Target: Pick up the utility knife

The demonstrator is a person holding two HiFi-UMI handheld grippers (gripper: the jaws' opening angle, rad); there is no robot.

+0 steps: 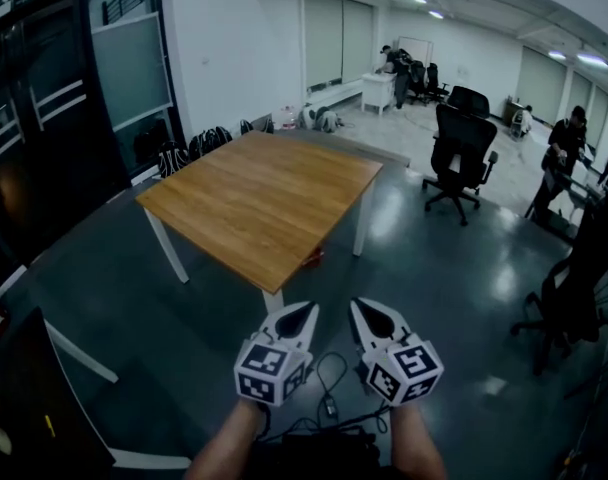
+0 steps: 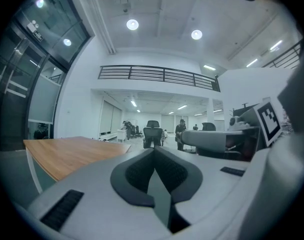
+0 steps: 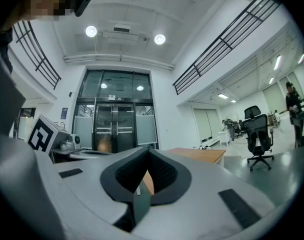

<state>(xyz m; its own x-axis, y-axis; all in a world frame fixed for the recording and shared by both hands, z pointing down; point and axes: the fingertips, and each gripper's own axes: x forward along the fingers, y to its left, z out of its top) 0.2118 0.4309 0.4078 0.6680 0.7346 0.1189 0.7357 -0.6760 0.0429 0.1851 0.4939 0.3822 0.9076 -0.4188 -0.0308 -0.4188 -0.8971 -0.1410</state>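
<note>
No utility knife shows in any view. The wooden table (image 1: 254, 203) stands ahead of me with a bare top; its edge also appears in the left gripper view (image 2: 67, 154) and the right gripper view (image 3: 202, 155). My left gripper (image 1: 302, 314) and right gripper (image 1: 361, 310) are held side by side over the dark floor, just short of the table's near corner. Both point level toward the room. The left gripper (image 2: 154, 151) has its jaws together with nothing between them. The right gripper (image 3: 148, 153) looks the same, shut and holding nothing.
Black office chairs (image 1: 462, 153) stand to the right, one close by (image 1: 574, 288). People (image 1: 566, 148) are at desks at the far right. Cables (image 1: 329, 398) lie on the floor under my hands. Dark glass doors (image 1: 44, 118) fill the left; a white frame (image 1: 79, 353) lies lower left.
</note>
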